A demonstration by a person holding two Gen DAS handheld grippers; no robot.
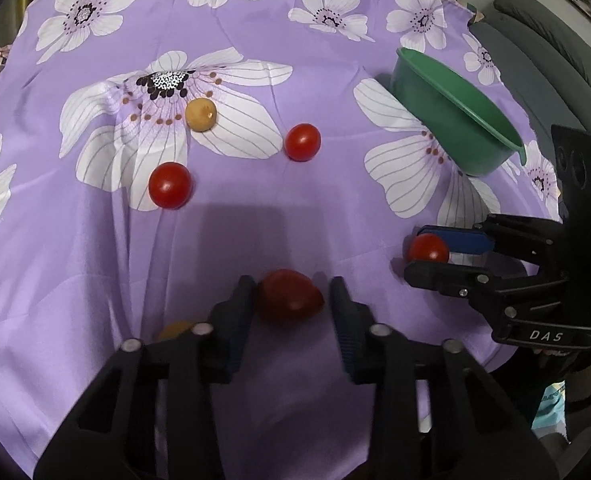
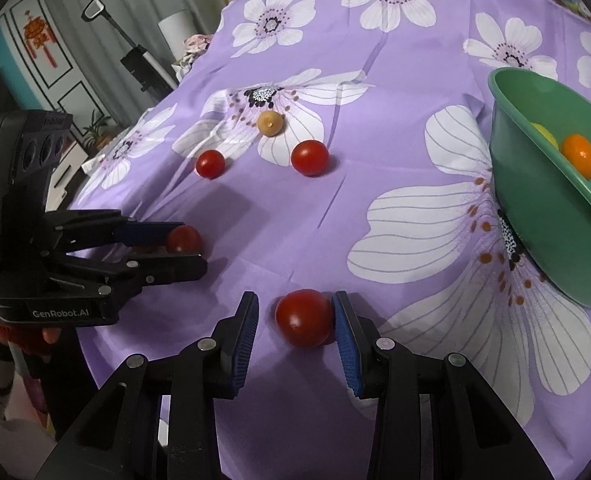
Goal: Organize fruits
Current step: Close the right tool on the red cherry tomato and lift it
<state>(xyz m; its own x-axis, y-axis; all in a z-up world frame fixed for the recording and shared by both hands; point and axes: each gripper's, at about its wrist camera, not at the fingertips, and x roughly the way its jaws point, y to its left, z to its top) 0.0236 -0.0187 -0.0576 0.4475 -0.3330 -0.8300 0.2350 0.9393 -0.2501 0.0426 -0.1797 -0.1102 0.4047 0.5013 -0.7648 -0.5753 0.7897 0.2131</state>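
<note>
Pads of the left gripper [image 1: 294, 292] sit narrow around a red cherry tomato [image 1: 289, 296]. In the right wrist view that fruit is wedged at the fingertips, with the blue pad above it and the black finger below, so it is held. Its outline is blurred in the left wrist view. Just left of this gripper, a yellowish fruit [image 1: 175, 328] peeks out from behind the left finger, mostly hidden.

The right gripper [image 2: 294, 316] is also fairly narrow and stands around a second cherry tomato [image 2: 303, 316], which rests on the cloth. The right pad touches the fruit, but a strip of cloth shows between it and the left pad, so nothing is clamped. The two grippers are near each other at the near edge of the purple floral cloth [image 1: 295, 208].

Farther out, two more red tomatoes lie loose and well apart: the left loose tomato [image 1: 169, 185] and the right loose tomato [image 1: 302, 142]. Beyond and between them, a tan round fruit [image 1: 201, 114] sits on a large white flower print.

The green plastic bowl [image 1: 435, 120] stands on the right side of the cloth, beyond the right gripper. It holds an orange fruit [image 2: 579, 156] and a yellow one [image 2: 545, 136] beside it.
</note>
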